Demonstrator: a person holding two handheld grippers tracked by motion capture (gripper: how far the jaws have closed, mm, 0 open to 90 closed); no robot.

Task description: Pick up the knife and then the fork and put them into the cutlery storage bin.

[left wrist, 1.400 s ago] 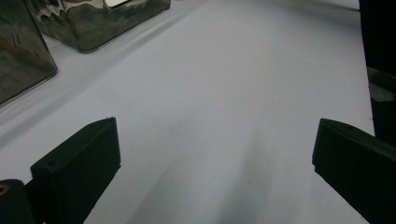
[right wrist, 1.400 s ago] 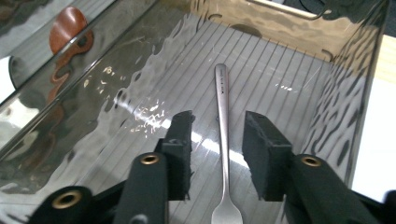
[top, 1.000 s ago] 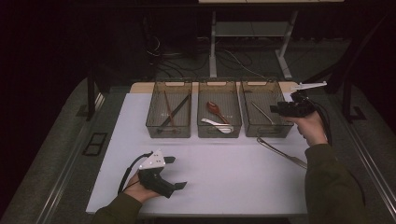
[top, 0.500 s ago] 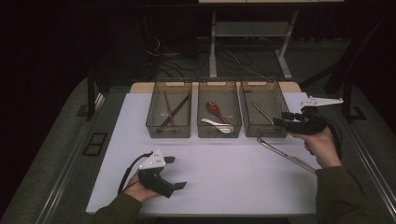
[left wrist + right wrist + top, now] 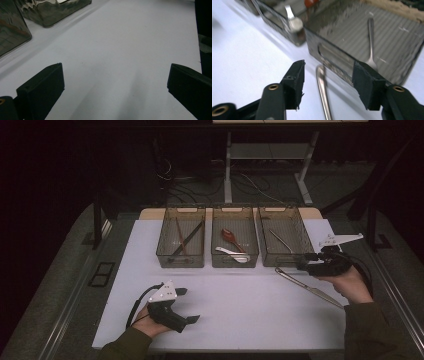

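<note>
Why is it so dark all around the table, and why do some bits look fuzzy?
High view: light falls on the white table, so the floor and background fade to black. Right gripper view: the knife on the table and the bin are smeared and soft, and the bin's wall shines. Left gripper view: the bins at the top are blurry, with wavy reflections.

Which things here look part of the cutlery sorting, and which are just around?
In play: right gripper, knife on table, three bins, fork, spoons, chopsticks.
Just around: left gripper, floor cables, desk frame.
</note>
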